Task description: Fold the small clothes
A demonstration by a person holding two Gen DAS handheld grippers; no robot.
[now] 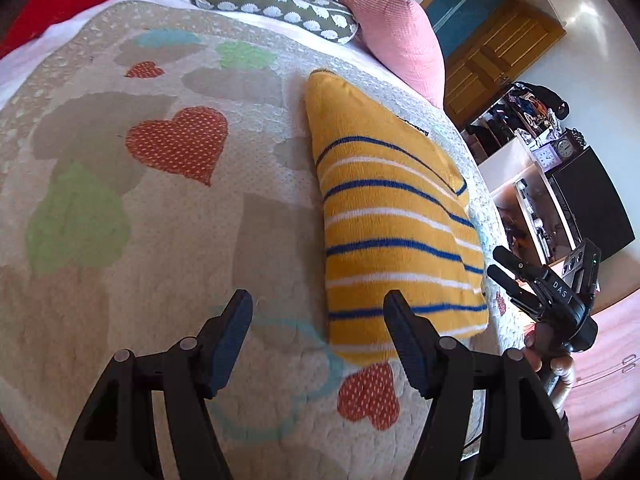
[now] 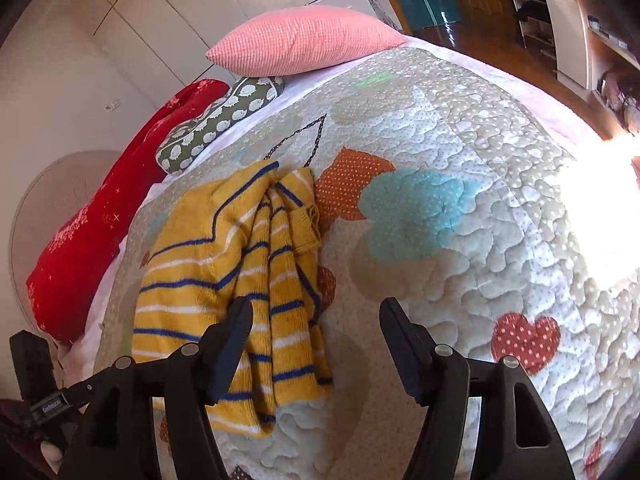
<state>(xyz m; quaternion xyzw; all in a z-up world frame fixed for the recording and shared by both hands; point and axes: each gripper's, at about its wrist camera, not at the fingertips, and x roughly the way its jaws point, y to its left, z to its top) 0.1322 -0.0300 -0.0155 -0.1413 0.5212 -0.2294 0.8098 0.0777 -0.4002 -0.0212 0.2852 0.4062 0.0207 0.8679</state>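
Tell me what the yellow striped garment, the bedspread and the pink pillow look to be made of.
Yellow striped garment: soft knit, likely wool or acrylic; ribbed stitches, fuzzy matte surface.
Bedspread: quilted cotton-like fabric; puffy stitched swirls, dotted heart patches.
Pink pillow: textured woven or knitted cover, matte; fine waffle-like grid. Fibre unclear.

My left gripper (image 1: 318, 340) points forward and down, jaws standing apart, and I see nothing between its pads. My right gripper (image 2: 316, 346) is angled downward likewise, jaws parted, with nothing clamped between the fingers (image 2: 234, 344). In the left wrist view I see the right gripper (image 1: 505, 274) at the right edge, both fingers extended, with a hand (image 1: 554, 364) wrapped around its handle below. In the right wrist view, part of the left unit's body shows at the lower left edge.
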